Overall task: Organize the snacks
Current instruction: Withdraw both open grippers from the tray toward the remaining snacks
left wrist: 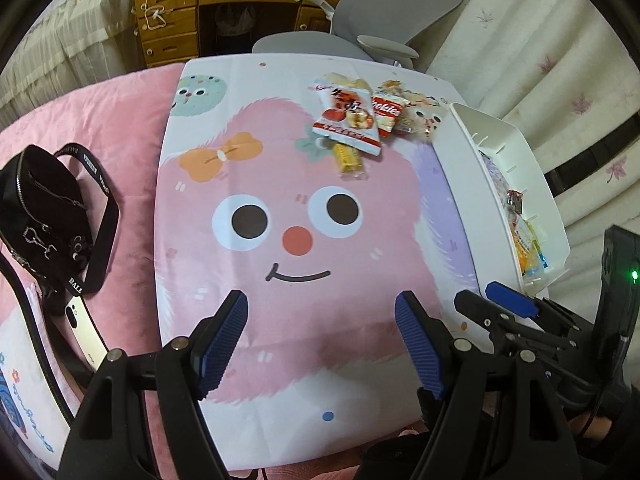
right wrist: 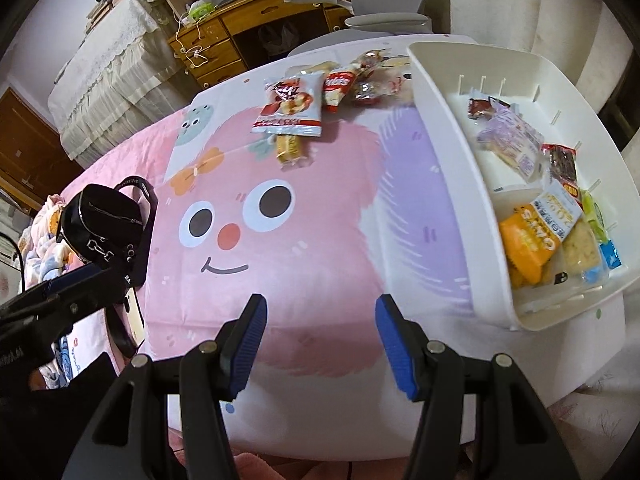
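Both grippers are seen over a cartoon-print mat [left wrist: 280, 280], pointed steeply down at it. Left gripper [left wrist: 320, 344]: jaws spread apart, nothing between the blue pads, only the mat's pink face print below. Right gripper [right wrist: 318, 350]: jaws likewise parted and empty, over the lower centre of the mat. In the left wrist view the right gripper's tip is seen at lower right, beside the near corner of the white bin [left wrist: 460, 152].

Loose snacks are piled at the top centre of both frames, on the mat's far edge: a red-and-white snack bag [right wrist: 290, 106], a yellow wrapped bar [right wrist: 290, 150] partly tucked under it, a red cookie pack [right wrist: 338, 86] just to its right, then smaller wrapped pieces touching the bin's far corner.

The bin is seen at the right of the frame in the right wrist view, already holding several packs: an orange oat pack [right wrist: 528, 246], a purple packet [right wrist: 512, 140], a dark wrapper [right wrist: 564, 164].

A black bag [left wrist: 44, 204] lies on the pink blanket [left wrist: 128, 128] at left, off the mat.
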Demonstrator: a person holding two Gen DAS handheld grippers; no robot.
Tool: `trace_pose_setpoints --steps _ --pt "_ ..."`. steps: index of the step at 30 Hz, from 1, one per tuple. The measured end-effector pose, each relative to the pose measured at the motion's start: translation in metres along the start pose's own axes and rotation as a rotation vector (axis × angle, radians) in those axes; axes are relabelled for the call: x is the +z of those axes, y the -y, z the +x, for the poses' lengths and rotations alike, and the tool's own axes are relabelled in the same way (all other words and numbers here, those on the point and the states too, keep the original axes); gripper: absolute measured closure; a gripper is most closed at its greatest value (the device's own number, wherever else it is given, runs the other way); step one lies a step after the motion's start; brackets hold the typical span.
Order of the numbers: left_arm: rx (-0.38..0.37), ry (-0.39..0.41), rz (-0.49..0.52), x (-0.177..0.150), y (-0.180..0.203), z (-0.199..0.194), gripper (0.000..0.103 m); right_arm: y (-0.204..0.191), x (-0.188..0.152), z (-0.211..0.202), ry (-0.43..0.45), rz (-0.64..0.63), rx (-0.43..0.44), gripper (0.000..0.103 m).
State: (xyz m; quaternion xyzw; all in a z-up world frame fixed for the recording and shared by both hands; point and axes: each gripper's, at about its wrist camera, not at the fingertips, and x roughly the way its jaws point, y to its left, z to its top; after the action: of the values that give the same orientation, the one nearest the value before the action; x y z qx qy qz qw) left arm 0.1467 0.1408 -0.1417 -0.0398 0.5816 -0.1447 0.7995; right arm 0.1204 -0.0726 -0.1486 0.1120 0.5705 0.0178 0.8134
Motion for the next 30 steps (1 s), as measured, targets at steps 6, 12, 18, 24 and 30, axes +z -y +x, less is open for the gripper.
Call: trace_pose_setpoints --steps 6,12,18,24,30 --pt "0.018 -0.045 -0.033 0.018 -0.02 0.006 0.028 -0.018 0.002 0.004 0.001 -0.026 -0.016 0.046" --pt "0.034 -0.05 -0.05 0.049 -0.032 0.007 0.024 -0.029 0.01 0.016 0.019 -0.043 -0.007 0.046" --pt "0.084 -0.092 -0.042 0.086 -0.036 0.019 0.023 -0.038 0.024 0.032 0.048 -0.072 0.012 0.046" --pt "0.128 -0.165 -0.024 0.13 -0.035 0.046 0.02 -0.042 0.042 0.051 0.113 -0.101 0.025 0.046" --pt "0.162 -0.229 0.024 0.175 -0.024 0.084 0.02 -0.043 0.065 0.082 0.151 -0.104 0.025 0.046"
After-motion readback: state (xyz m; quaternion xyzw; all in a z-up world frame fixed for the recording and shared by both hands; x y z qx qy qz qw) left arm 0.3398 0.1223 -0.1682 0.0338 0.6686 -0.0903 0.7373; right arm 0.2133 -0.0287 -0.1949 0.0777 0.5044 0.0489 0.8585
